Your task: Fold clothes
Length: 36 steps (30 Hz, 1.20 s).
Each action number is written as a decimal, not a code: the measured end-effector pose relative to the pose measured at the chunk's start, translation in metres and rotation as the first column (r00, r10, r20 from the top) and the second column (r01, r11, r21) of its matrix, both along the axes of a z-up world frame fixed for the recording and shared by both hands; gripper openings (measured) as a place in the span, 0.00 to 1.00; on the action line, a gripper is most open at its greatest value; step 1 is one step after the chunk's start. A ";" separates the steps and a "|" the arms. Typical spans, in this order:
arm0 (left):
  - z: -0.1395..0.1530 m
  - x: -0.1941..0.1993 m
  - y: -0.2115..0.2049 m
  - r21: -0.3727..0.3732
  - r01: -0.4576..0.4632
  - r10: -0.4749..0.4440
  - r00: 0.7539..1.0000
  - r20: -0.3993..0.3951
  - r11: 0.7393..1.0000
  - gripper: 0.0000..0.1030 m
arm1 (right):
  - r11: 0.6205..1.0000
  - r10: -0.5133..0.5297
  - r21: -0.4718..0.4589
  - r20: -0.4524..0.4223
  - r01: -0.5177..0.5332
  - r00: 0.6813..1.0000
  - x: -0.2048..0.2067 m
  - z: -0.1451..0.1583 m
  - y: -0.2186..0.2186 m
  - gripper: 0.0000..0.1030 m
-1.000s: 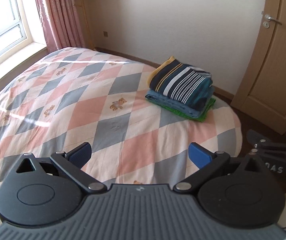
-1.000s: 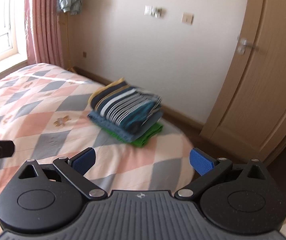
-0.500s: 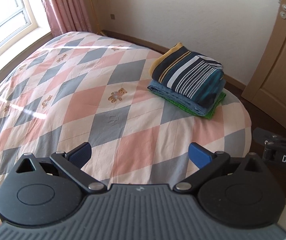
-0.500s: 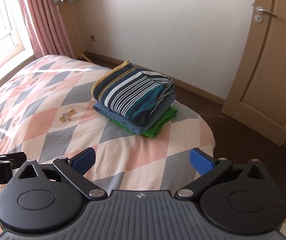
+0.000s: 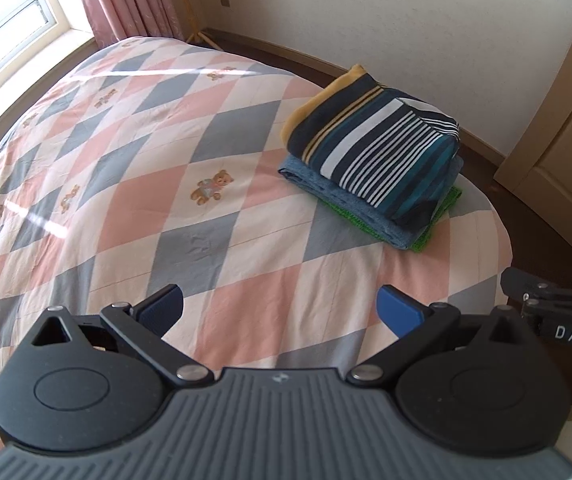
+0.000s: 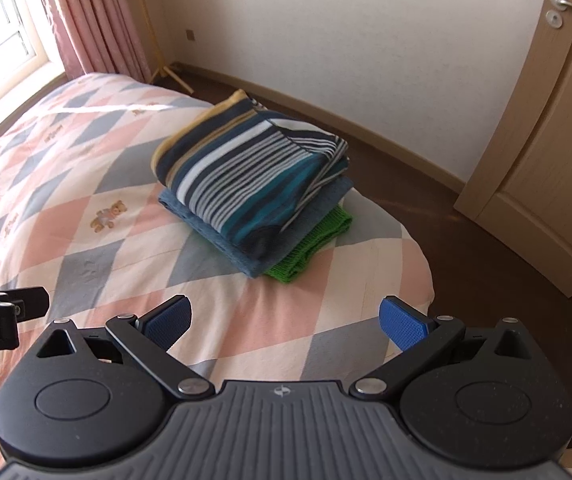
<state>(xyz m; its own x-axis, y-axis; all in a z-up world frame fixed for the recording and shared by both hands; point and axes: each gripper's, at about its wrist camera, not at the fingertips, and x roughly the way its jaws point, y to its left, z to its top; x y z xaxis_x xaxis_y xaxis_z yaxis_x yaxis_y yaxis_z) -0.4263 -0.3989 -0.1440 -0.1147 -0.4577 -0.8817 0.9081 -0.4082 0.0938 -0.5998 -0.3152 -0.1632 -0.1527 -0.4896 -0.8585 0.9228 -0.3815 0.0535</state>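
In the left wrist view the left gripper (image 5: 280, 306) hangs above the near part of the bed (image 5: 134, 184), its jaws spread wide with nothing between the blue pads but the checked bedspread below. The stack of folded clothes (image 5: 373, 156) sits well ahead and to the right, near the far right corner of the bed, and the tip of the right gripper (image 5: 553, 292) shows at the right edge. No loose garment is in sight here, so the folding looks done for these pieces; my guess is the step in hand is either fetching another garment or tidying the stack. To do that well, both grippers should come in level and low, one at each side of the stack, and pinch only the layer meant to be moved, so the ones under it do not slide. In the right wrist view the right gripper (image 6: 286, 316) is likewise wide open and empty, closer to the stack, which lies just ahead and slightly left of centre. The striped shirt (image 6: 246, 176) on top, in navy, white, teal and yellow, is folded thick with a loose edge at its right end; under it lie a blue piece (image 6: 214, 232) and a green one (image 6: 309, 248) that sticks out at the right.
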 end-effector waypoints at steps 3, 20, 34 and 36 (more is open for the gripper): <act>-0.003 -0.014 -0.009 0.004 -0.001 0.001 1.000 0.009 1.000 0.99 | 1.000 0.006 0.017 0.006 -0.006 1.000 -0.014 -0.006 -0.009 1.00; -0.016 -0.065 -0.051 0.030 -0.037 0.037 0.999 0.027 0.999 0.99 | 0.994 0.083 0.070 0.038 -0.085 0.996 -0.061 -0.028 -0.061 1.00; -0.029 -0.095 -0.067 0.040 -0.027 0.026 0.999 0.027 0.999 0.99 | 0.991 0.091 0.094 0.035 -0.094 0.995 -0.088 -0.038 -0.079 1.00; -0.031 -0.097 -0.070 0.045 -0.025 0.024 0.999 0.025 0.999 0.99 | 0.991 0.091 0.098 0.033 -0.094 0.995 -0.090 -0.039 -0.081 1.00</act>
<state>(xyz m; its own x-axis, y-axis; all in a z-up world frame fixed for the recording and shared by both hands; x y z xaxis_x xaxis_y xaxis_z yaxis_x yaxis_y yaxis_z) -0.5235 -0.4685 -0.1751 -0.0820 -0.4198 -0.9039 0.9153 -0.3905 0.0984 -0.6894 -0.3962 -0.2026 -0.0859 -0.4126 -0.9069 0.9531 -0.2992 0.0459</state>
